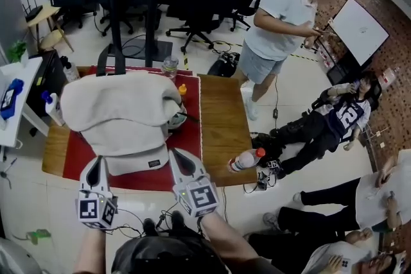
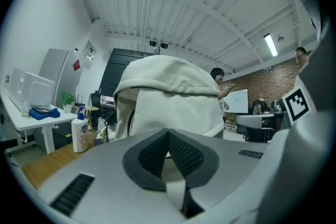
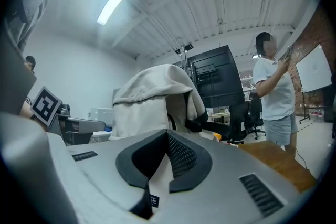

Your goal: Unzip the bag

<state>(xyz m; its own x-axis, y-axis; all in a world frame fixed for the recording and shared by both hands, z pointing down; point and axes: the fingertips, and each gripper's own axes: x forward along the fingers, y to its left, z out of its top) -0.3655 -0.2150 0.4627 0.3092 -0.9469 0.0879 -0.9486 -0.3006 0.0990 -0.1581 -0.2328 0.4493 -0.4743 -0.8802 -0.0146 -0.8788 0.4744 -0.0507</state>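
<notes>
A cream fabric bag stands slumped on a red mat on the wooden table. It fills the middle of the left gripper view and of the right gripper view. No zipper pull shows in any view. My left gripper hovers at the table's near edge, just before the bag's front left corner. Its jaws meet at the tips with nothing between them. My right gripper sits at the bag's front right corner, its jaws also closed tip to tip and empty. Neither gripper touches the bag.
A white pump bottle stands on the table's left end. A small orange bottle and a dark bowl sit right of the bag. A red-capped plastic bottle lies at the front right edge. A person stands beyond the table; others sit on the floor.
</notes>
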